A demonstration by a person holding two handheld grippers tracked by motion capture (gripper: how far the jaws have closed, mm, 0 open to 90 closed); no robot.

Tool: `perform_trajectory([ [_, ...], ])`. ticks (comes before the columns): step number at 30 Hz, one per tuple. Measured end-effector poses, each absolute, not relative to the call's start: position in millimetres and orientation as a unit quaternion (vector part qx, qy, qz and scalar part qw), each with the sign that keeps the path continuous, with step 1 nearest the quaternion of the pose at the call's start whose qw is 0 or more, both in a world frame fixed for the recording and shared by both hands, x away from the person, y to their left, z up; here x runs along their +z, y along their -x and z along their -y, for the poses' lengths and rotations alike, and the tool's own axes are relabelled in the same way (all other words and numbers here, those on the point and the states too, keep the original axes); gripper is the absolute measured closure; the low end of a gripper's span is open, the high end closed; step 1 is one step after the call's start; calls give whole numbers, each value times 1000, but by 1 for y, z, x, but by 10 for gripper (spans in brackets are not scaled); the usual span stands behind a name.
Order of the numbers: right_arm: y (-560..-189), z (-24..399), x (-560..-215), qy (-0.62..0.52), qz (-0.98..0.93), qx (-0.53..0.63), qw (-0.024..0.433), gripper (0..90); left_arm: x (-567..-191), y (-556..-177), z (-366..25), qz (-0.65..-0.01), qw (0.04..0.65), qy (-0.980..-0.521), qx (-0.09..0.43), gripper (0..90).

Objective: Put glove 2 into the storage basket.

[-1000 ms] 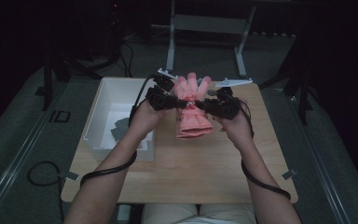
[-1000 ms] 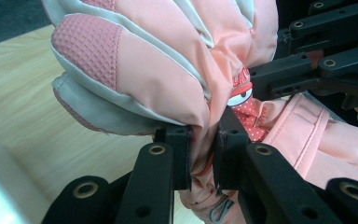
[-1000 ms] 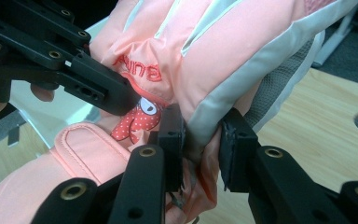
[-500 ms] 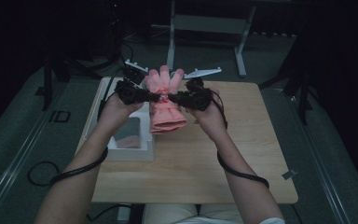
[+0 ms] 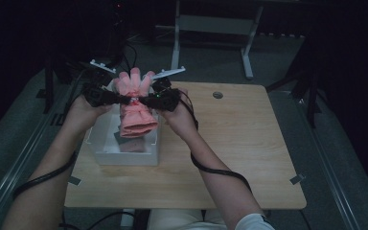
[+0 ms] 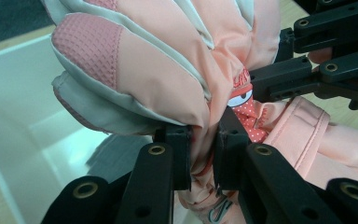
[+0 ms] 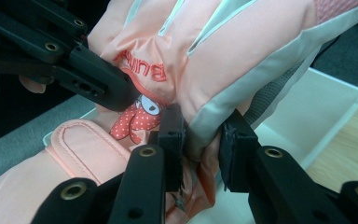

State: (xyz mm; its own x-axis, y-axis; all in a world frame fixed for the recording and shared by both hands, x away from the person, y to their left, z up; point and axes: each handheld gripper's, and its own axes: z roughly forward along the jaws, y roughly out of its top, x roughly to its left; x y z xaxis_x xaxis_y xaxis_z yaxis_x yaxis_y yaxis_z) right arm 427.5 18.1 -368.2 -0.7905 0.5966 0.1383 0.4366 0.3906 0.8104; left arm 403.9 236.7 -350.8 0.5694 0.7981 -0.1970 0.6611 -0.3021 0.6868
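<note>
Bin (image 5: 106, 152): white, rectangular, plastic, smooth glossy walls, at left edge of pale wood-grain tabletop (image 5: 249, 158); dark flat item on its floor, too dim to identify. Glove (image 5: 135, 106): pink, padded, quilted fingers with white piping, textured mesh patches, spotted cartoon print near cuff; held in air above bin, fingers pointing away, cuff hanging toward bin. Left gripper (image 5: 127, 99) fingers clamped on glove's left side; right gripper (image 5: 143, 99) fingers clamped on its right side, fabric bunched between each pair.

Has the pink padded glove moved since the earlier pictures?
Yes. The pink padded glove, held by both grippers, moved left across the wooden table and now hangs over the white plastic bin.
</note>
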Motion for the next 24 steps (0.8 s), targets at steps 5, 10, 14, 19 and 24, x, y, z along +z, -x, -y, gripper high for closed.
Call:
perform_trajectory([
  [5, -438, -39, -387, -317, -839, 434, 85, 729, -377, -415, -253, -467, 381, -794, 74, 788],
  [10, -447, -49, -413, -328, -853, 398, 83, 730, -412, -427, -257, -478, 377, -792, 45, 787],
  [14, -449, -53, -429, -335, -860, 375, 81, 734, -429, -433, -254, -483, 358, -798, 32, 784],
  [19, -451, -61, -444, -355, -868, 341, 74, 735, -442, -438, -253, -491, 340, -801, 22, 784],
  [24, -451, -70, -445, -360, -875, 313, 83, 732, -445, -440, -251, -502, 316, -805, 20, 779],
])
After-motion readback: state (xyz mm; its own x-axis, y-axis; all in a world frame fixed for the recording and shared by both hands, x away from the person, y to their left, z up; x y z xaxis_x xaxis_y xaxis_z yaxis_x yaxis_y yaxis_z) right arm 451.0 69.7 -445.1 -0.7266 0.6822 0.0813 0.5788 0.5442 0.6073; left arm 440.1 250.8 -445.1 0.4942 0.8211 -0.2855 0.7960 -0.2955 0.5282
